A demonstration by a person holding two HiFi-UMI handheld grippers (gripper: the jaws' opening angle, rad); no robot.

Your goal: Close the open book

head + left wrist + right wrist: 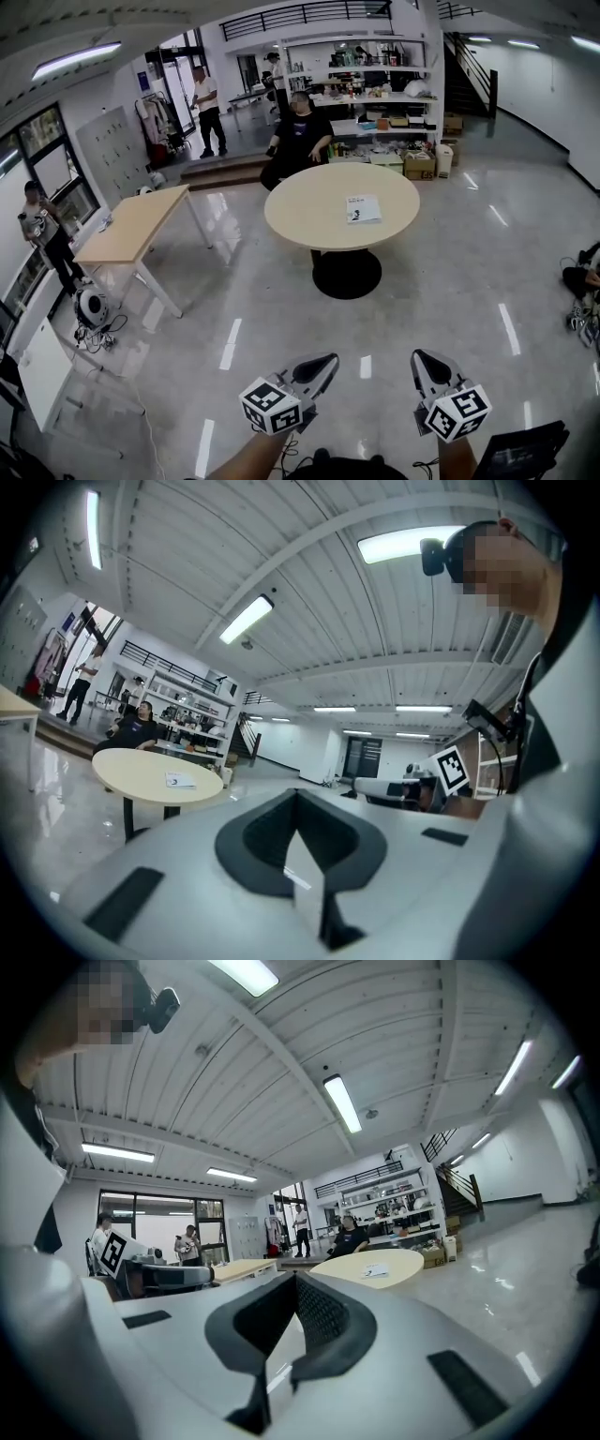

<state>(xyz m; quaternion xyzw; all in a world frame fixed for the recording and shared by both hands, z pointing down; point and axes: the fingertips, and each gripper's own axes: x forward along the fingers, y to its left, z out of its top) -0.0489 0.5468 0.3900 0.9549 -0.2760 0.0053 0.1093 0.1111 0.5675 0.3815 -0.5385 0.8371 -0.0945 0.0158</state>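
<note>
Two grippers, the left gripper [330, 358] and the right gripper [418, 356], are hovering with jaws pressed together and empty, well apart from the book [364, 208], which is lying flat on the round desk [300, 220]. It is looking thin and light, probably sliding easily, so lifting one free cover edge seems best.

large open-plan lab-cum-office, double height.
shows in a polished grey floor [450, 281], strip lights [75, 58] on a ribbed white ceiling [281, 555], a round table [309, 211] and a plain wooden desk [131, 225], open shelves [375, 67] crowded with gear above cardboard boxes [418, 166], grey lockers [105, 150], a staircase [466, 80] beside a railed mezzanine [309, 13], and several people [300, 136] standing or sitting about.
</note>
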